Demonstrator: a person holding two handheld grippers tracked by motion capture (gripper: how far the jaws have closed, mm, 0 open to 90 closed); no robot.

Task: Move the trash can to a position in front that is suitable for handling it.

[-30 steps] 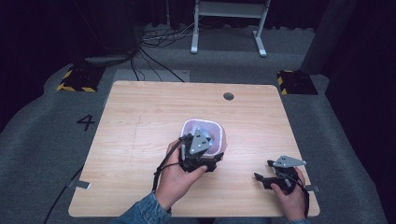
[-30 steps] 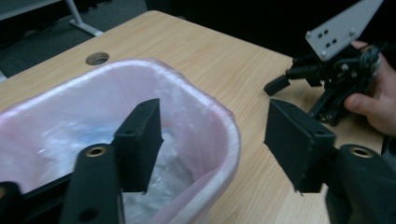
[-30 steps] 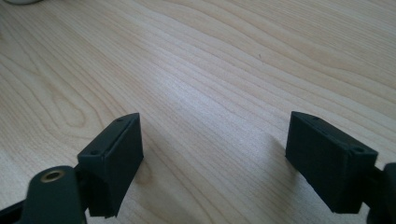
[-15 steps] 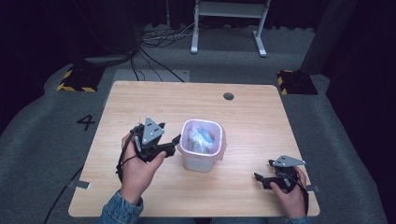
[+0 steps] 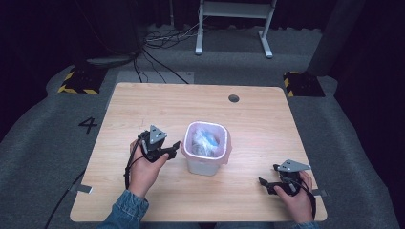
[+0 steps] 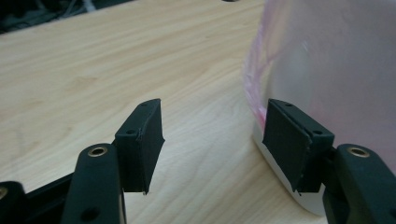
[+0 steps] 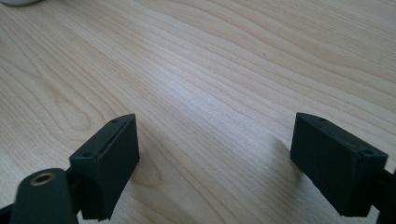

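A small white bin [image 5: 205, 164] lined with a pink plastic bag [image 5: 228, 143] stands upright mid-table, with something crumpled and bluish [image 5: 206, 140] inside. My left gripper [image 5: 172, 149] sits just left of the bin, open, its jaws pointing at the bin's side. In the left gripper view the bin's bagged wall [image 6: 336, 70] rises beside the right jaw, and the left gripper [image 6: 215, 144] holds nothing. My right gripper [image 5: 267, 175] rests low near the table's front right, apart from the bin. The right gripper [image 7: 215, 158] is open over bare wood.
The light wooden table [image 5: 143, 105] has a round cable hole [image 5: 233, 98] at the back. A white desk frame [image 5: 234, 28] and cables [image 5: 157, 43] lie on the grey floor beyond. A floor mark "4" [image 5: 88, 125] sits to the left.
The left gripper left the bin's rim, swung out to the left, then came back close to the bin's left side. The right gripper stayed put.
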